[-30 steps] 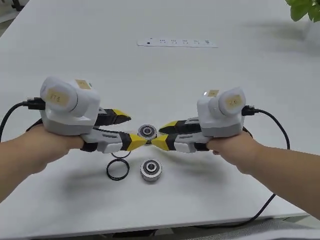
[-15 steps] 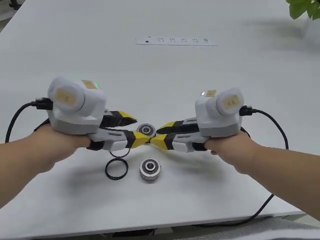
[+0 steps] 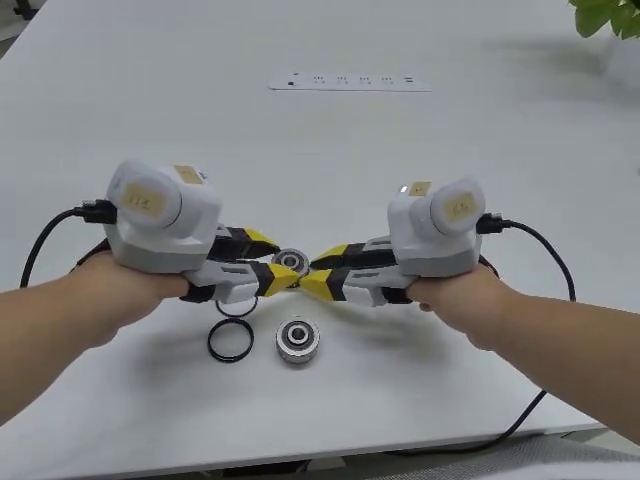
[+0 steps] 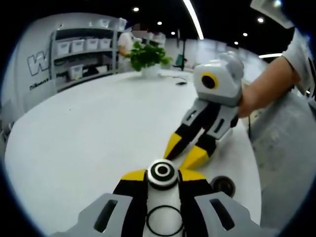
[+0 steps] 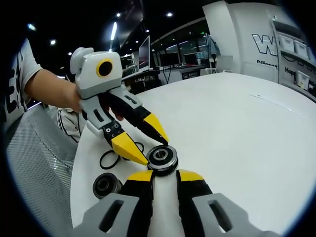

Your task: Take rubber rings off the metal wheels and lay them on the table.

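wheel (image 3: 291, 262) clamped in left gripper (image 3: 274, 262), right gripper (image 3: 314, 270) just beside it.

I read large "W" on wall (image 4: 29, 44) at 10 o'clock, left gripper view; again on wall (image 5: 242, 34), 2 o'clock, right gripper view.

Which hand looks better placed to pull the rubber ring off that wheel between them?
Probably right: the left gripper seems to hold the wheel in its jaws, while the right gripper is open, tips pointing at it.
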{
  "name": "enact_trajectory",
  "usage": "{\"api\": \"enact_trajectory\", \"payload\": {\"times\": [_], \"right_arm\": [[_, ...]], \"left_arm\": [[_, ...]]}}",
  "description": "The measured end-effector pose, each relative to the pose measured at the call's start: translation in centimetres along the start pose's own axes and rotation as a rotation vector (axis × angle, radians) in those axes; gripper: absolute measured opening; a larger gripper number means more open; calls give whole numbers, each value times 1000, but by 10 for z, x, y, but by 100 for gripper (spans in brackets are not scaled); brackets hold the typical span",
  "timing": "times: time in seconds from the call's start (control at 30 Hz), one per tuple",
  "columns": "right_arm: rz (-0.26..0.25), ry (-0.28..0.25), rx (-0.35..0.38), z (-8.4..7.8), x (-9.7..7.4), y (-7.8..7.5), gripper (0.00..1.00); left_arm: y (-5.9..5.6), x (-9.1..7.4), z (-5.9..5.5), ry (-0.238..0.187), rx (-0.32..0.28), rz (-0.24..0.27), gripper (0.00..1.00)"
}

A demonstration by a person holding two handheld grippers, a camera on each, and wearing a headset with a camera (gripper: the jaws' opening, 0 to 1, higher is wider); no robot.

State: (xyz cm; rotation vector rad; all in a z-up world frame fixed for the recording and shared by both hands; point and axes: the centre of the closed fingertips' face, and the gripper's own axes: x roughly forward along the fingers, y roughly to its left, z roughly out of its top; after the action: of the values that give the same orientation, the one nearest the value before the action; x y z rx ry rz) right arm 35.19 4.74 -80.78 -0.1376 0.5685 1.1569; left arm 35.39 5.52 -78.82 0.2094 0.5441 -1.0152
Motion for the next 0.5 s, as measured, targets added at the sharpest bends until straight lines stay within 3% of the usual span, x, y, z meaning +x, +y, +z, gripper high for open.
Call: {"api": "enact_trajectory", "payload": {"times": [0.1,0.33,0.43,0.5], "right_arm": [[0,-2,0,0,0,0,14],[-3,-1,-4,0,0,0,14],[-5,-1,-4,0,0,1,13],[-5,-1,-4,0,0,1,13]], "left_arm": [[0,1,-1,15,64,11,23],[-2,1,0,19,91,19,23],[-6,1,0,31,165,12,20],[-7,2,1,32,169,20,18]]}}
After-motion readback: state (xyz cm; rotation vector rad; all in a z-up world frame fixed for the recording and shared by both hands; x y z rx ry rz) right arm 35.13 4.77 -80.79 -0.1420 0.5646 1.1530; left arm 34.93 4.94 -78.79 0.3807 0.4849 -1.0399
